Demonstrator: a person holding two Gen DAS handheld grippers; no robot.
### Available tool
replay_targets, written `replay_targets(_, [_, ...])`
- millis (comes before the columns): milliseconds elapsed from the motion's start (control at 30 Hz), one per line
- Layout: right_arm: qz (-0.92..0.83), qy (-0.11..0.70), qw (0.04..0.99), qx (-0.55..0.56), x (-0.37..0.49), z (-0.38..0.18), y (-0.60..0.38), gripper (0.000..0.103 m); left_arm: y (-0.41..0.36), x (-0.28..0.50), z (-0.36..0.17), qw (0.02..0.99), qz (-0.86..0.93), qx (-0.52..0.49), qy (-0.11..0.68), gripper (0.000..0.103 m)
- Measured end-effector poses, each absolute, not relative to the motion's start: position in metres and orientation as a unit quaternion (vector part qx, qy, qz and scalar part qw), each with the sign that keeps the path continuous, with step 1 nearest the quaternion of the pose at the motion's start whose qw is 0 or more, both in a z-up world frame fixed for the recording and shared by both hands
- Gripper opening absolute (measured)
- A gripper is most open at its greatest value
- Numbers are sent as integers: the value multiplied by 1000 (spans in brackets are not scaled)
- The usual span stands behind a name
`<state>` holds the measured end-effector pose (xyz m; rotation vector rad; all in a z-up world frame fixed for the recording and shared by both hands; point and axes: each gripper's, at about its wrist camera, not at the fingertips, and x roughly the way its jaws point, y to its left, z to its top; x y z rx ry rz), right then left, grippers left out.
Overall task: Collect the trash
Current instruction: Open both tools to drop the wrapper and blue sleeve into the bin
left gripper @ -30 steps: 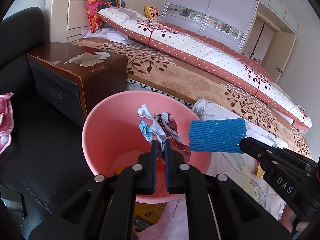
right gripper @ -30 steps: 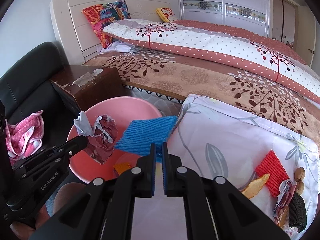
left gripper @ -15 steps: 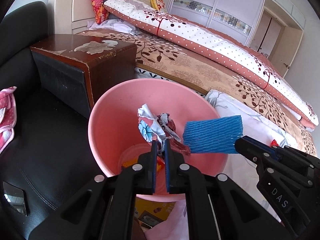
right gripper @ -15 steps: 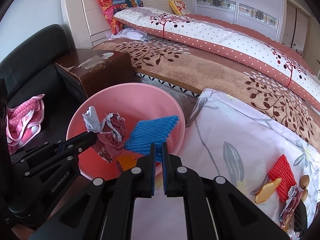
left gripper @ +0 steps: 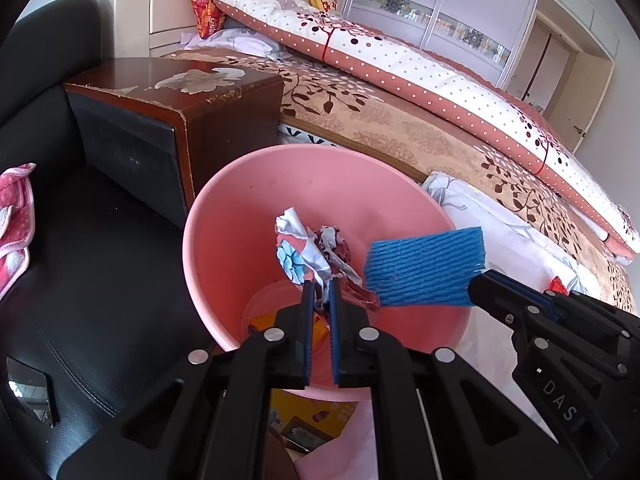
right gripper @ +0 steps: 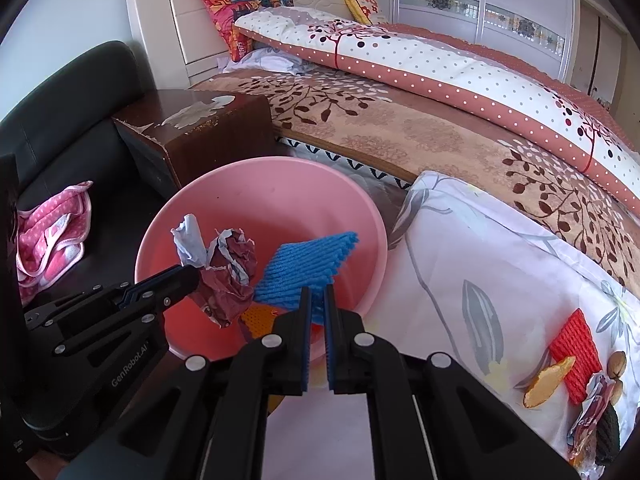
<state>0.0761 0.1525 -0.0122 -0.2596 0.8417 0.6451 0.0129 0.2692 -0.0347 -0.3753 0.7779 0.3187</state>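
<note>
The left hand-held gripper [left gripper: 320, 292] is pinching a crumpled wrapper [left gripper: 316, 252] over the pink bin [left gripper: 208, 216]; the right hand-held gripper [right gripper: 316, 296] is clamping blue foam netting [right gripper: 308, 268] above it.

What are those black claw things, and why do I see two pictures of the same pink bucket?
Those black claws are grippers. A person holds one in each hand, and each carries a small camera looking along its fingers, so you get two pictures of one moment. The left gripper pinches a crumpled wrapper. The right gripper pinches a blue foam net. Both pieces hang over the pink bucket, which already has some orange scraps at the bottom. More trash waits on the flowered cloth: a red foam net, an orange peel and nut shells.
</note>
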Motion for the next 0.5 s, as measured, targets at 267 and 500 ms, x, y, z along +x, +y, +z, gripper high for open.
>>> replay_targets(267, [312,397,854,-125,77,-12,155,9,273,13,-37,889,157,-198,382,21])
replay_targets(500, [317,392,855,-120,79,-11,152,30,271,10,-33,896,154,-205,364,33])
